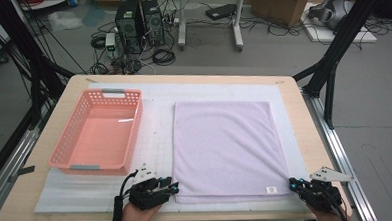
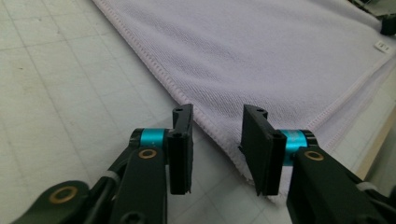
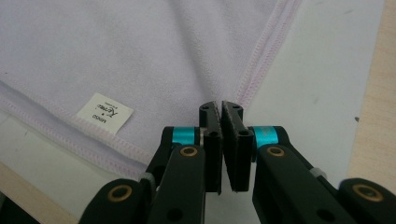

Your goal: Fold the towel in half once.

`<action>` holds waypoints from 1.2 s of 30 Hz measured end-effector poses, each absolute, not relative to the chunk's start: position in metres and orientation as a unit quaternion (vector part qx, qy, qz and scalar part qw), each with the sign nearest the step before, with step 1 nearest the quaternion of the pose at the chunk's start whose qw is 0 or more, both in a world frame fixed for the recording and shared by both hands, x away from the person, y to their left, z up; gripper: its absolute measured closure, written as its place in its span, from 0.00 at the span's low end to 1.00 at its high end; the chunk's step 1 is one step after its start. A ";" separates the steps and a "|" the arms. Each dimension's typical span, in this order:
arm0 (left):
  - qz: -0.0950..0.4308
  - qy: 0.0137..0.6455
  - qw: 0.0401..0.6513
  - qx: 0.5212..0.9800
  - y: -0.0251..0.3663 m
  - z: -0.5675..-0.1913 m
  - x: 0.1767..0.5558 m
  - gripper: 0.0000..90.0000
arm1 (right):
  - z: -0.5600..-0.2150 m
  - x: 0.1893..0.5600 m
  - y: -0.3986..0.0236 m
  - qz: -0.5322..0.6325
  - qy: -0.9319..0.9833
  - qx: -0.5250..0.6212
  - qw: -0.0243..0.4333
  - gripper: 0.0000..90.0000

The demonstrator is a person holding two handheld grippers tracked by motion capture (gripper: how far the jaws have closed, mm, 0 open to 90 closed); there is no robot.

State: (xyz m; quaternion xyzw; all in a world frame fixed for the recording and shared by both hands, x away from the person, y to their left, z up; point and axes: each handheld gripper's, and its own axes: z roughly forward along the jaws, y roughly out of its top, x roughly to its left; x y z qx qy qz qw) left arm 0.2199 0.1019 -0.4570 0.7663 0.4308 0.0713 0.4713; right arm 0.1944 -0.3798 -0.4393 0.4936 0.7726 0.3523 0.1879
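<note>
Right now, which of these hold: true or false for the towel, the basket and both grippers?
1. The lilac towel lies flat on the table. True.
2. The pink basket holds a folded cloth. False: nothing lies in it.
3. The right gripper is pinched on the towel's near corner. True.
4. The left gripper is clamped shut. False: its jaws stand apart over the towel's edge.
5. The basket sits right of the towel. False: left.

Left gripper [image 1: 173,187] low at the table's near edge, jaws apart; right gripper [image 1: 293,184] at the near right corner, jaws pinched together.
</note>
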 end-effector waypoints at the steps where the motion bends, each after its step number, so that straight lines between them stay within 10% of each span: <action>1: 0.076 0.429 0.468 0.769 0.101 -0.457 0.219 0.85 | -0.439 0.194 -0.380 0.353 0.773 0.492 0.189 0.97; 23: 0.083 0.412 0.504 0.754 0.107 -0.445 0.181 0.97 | -0.429 0.170 -0.387 0.368 0.766 0.488 0.198 0.97; 27: 0.087 0.424 0.497 0.752 0.104 -0.449 0.186 0.67 | -0.433 0.170 -0.387 0.361 0.762 0.498 0.201 0.84; 36: 0.101 0.439 0.520 0.726 0.110 -0.450 0.213 0.63 | -0.435 0.179 -0.403 0.389 0.729 0.519 0.219 0.77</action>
